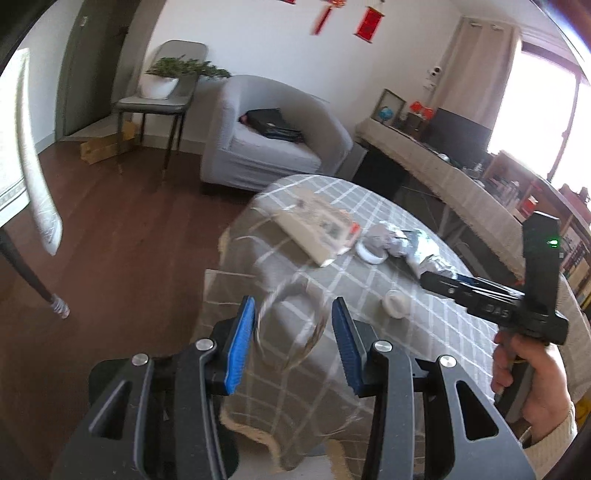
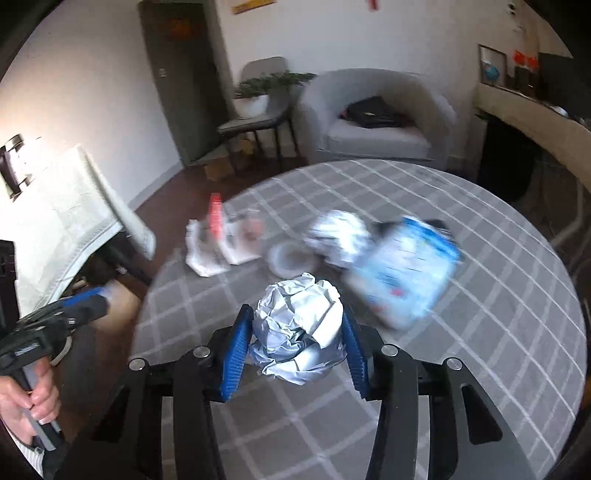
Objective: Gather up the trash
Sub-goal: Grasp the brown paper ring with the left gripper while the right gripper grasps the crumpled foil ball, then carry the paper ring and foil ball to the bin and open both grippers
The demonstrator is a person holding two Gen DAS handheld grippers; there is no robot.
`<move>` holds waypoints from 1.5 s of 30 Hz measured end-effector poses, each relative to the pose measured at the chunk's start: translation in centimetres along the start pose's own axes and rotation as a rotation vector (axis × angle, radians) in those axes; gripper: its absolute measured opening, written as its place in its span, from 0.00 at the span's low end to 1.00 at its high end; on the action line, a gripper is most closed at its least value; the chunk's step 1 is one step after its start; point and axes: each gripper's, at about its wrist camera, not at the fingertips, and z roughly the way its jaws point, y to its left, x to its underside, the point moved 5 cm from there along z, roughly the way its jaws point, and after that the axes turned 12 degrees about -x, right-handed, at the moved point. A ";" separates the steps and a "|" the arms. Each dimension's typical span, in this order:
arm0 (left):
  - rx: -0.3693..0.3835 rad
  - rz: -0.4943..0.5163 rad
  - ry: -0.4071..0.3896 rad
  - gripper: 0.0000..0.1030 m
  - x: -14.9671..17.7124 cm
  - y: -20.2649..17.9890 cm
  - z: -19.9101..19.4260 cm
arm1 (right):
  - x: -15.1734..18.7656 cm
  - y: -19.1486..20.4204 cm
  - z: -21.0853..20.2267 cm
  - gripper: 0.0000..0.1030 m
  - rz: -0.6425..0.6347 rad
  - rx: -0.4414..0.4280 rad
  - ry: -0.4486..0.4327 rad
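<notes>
Right tool (image 2: 297, 332) clamping crumpled paper ball (image 2: 299, 328) above table (image 2: 480, 295), left tool (image 1: 293, 321) spread wide, empty.

A home living room: a grey upholstered armchair (image 1: 273, 136), a potted green plant on a dark chair (image 1: 162, 79), red hanging decorations (image 1: 369, 22), dark wooden floor (image 1: 122, 229).

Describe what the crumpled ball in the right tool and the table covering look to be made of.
Crumpled ball: thin paper or plastic film, pale grey-white with a faint sheen; sharp creases and folded flaps suggest a wrapper, though which one is unclear. It sits between the right tool pads.
Table covering: woven cloth, matte grey with a white grid; in the left wrist view its edge hangs over the table in soft folds and looks frayed.
</notes>
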 end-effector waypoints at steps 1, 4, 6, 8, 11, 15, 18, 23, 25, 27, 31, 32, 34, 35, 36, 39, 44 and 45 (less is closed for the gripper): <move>-0.007 -0.006 0.006 0.44 0.0 0.5 0.0 | -0.2 0.6 0.4 0.46 -0.009 -0.012 0.002; -0.029 -0.024 0.031 0.44 0.4 2.2 0.0 | -0.6 2.6 1.8 0.46 -0.031 -0.048 0.010; -0.051 -0.028 0.048 0.44 0.7 3.4 0.2 | -0.8 3.7 2.4 0.46 -0.045 -0.063 0.011; -0.065 -0.034 0.059 0.44 1.0 4.5 0.2 | -0.9 4.9 2.9 0.46 -0.062 -0.077 0.011; -0.102 -0.034 0.081 0.44 1.4 6.2 0.3 | -1.2 6.8 3.8 0.46 -0.086 -0.097 0.010; -0.146 -0.033 0.125 0.42 2.4 8.1 0.7 | -1.3 9.3 4.8 0.46 -0.128 -0.130 0.021; -0.175 -0.022 0.145 0.38 3.1 9.4 0.8 | -1.2 10.9 5.5 0.46 -0.151 -0.157 0.027; -0.208 -0.019 0.173 0.36 4.0 11.6 0.8 | -1.3 13.6 7.0 0.46 -0.179 -0.198 0.041; -0.226 -0.018 0.192 0.35 4.4 12.4 1.0 | -1.3 14.6 7.6 0.46 -0.186 -0.209 0.045; -0.249 -0.020 0.219 0.34 4.8 13.4 1.3 | -1.2 15.7 8.4 0.46 -0.198 -0.229 0.056; -0.283 -0.029 0.249 0.34 5.4 15.1 1.2 | -0.5 17.7 10.1 0.46 -0.218 -0.259 0.092; -0.291 -0.030 0.251 0.32 5.4 15.5 1.1 | -0.3 18.1 10.5 0.46 -0.221 -0.265 0.101; -0.306 -0.032 0.255 0.29 5.3 16.2 0.8 | 0.3 19.2 11.7 0.46 -0.233 -0.279 0.130; -0.313 -0.036 0.257 0.28 5.4 16.7 0.6 | 0.6 19.6 12.2 0.46 -0.239 -0.284 0.142; -0.318 -0.040 0.258 0.28 5.3 16.9 0.5 | 0.9 20.2 12.8 0.46 -0.246 -0.290 0.161; -0.331 -0.058 0.250 0.28 5.0 17.9 0.0 | 2.3 21.1 14.8 0.46 -0.258 -0.292 0.224; -0.348 -0.079 0.203 0.28 4.1 19.0 -1.6 | 5.1 22.3 18.2 0.47 -0.279 -0.289 0.346; -0.343 -0.084 0.186 0.26 3.8 19.0 -2.0 | 5.8 22.5 18.8 0.48 -0.285 -0.286 0.374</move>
